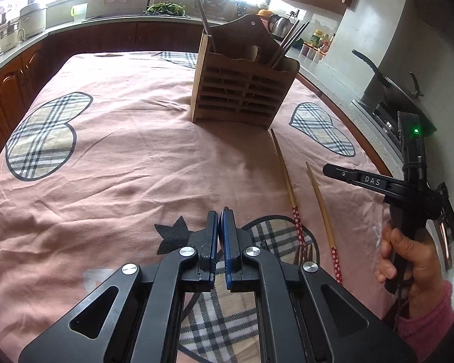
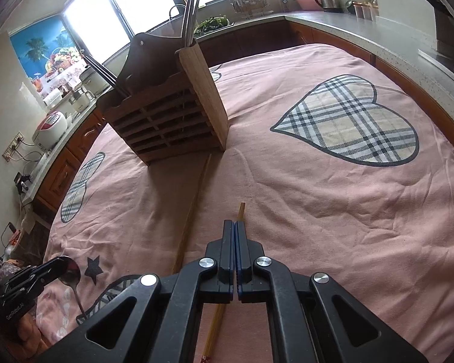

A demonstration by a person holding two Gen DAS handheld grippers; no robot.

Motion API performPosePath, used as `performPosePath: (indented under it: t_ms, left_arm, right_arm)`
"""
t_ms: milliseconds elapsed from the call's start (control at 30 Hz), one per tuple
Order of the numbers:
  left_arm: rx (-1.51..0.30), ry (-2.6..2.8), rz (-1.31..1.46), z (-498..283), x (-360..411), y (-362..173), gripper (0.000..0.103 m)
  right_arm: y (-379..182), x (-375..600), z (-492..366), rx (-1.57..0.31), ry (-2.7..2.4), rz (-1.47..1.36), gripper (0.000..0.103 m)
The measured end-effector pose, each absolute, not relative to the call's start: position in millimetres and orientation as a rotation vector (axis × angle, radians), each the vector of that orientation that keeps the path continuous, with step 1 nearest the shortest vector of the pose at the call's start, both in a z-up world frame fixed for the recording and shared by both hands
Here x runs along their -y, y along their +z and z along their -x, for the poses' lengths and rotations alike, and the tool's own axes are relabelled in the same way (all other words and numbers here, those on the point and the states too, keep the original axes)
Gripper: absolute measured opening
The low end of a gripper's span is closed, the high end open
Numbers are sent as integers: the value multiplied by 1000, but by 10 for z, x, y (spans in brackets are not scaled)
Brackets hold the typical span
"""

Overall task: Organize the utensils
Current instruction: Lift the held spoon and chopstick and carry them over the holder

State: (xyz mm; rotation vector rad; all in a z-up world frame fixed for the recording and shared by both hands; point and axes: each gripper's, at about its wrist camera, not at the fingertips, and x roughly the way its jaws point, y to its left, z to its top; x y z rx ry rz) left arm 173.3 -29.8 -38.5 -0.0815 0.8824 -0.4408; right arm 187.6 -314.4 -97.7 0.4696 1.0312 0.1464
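The table carries a pink cloth printed with plaid hearts, a soft bed on which loose utensils lie flat and do not roll. Toward its far side stands the wooden utensil holder, upright, its open top facing up so long pieces can drop in handle-high; dark metal chopsticks already lean in its right compartment and more stand at its left end.

The right gripper has its fingers pressed together, and a bamboo chopstick pokes out just past the tips — it looks pinched there, though the contact itself is hidden, and in the left wrist view this stick appears to lie on the cloth. A 2nd bamboo chopstick lies on the cloth just to the left, its far tip almost at the holder's near corner.

The left gripper hangs low over the near cloth, fingers nearly together with only a thin gap, holding nothing. Nearby lie a spoon and a fork — probably later picks.
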Motion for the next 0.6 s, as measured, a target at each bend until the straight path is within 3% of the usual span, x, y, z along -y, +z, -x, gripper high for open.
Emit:
performPosePath:
  t_ms: [67, 233, 367, 600]
  left_arm:
    - [-886, -442, 92, -1735, 275, -391, 3]
    - [-862, -437, 98, -1744, 212, -304, 3]
    - [-832, -432, 100, -1750, 156, -182, 3]
    - [-757, -414, 111, -1730, 45, 85, 3]
  right_arm:
    - [-1042, 3137, -1941, -1050, 152, -478, 24]
    - [-1205, 2996, -2099, -1115, 167, -417, 25]
    - [-1182, 2981, -2108, -1091, 165, -404, 5]
    - [-715, 3204, -1890, -945, 194, -497, 5]
